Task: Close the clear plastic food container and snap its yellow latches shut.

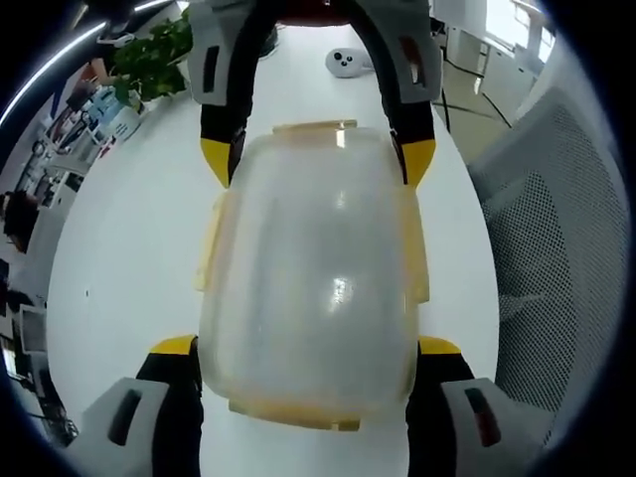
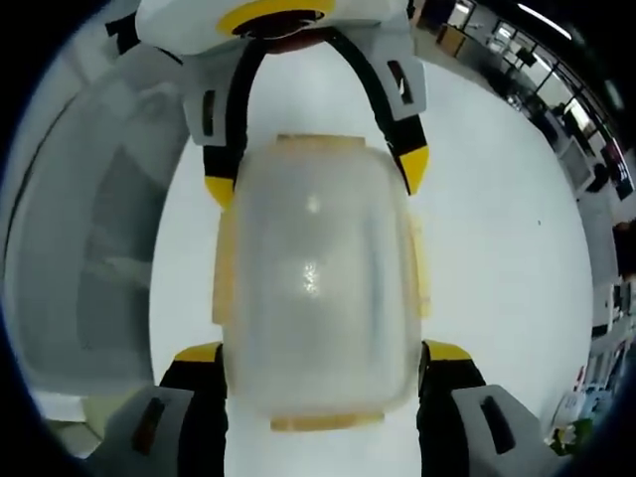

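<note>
While both grippers meet from opposite ends, the clear plastic food container (image 1: 313,283) sits on a white table (image 1: 129,248) between them. The left gripper (image 1: 310,350) has its jaws spread wide, one yellow tip at each near corner of the container; whether they touch it is unclear. The right gripper (image 2: 323,355) frames the far end likewise, jaws apart. Yellow latches (image 1: 419,253) stick out along the container's edges. Open tabletop lies on both long sides, and a mesh chair (image 1: 556,248) stands beside the table edge.
</note>
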`<control>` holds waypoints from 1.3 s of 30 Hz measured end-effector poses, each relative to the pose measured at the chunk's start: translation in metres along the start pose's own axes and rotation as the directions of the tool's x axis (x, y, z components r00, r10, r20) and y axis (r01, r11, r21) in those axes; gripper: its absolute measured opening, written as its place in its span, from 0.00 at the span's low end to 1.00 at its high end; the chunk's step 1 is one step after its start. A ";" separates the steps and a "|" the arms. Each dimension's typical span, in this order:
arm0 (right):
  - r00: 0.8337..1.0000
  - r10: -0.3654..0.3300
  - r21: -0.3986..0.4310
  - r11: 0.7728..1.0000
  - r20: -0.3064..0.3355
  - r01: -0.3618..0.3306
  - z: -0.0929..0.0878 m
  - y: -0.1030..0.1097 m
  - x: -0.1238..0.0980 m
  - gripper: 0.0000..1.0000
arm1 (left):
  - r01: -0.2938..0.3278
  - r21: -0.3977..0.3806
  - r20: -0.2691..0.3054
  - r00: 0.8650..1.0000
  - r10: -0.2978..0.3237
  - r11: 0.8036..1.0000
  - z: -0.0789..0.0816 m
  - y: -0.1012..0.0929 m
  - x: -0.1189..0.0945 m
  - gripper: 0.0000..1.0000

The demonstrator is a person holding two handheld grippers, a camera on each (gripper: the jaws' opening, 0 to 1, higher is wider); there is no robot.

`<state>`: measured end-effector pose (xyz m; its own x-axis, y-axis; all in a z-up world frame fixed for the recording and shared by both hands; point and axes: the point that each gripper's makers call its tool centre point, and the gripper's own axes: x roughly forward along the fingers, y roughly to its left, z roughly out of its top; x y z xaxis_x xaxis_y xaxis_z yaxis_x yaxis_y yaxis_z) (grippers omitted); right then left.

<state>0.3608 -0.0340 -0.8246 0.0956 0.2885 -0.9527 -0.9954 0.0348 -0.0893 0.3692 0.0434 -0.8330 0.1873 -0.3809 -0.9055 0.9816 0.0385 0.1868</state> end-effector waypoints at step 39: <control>1.000 0.005 -0.014 1.000 0.000 -0.005 0.062 0.004 0.019 0.79 | -0.004 -0.009 -0.018 1.000 0.004 1.000 -0.061 -0.001 -0.025 0.87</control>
<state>0.3594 0.0312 -0.8247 0.0907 0.2883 -0.9532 -0.9959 0.0197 -0.0888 0.3660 0.1091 -0.8332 0.1914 -0.3641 -0.9115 0.9812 0.0481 0.1868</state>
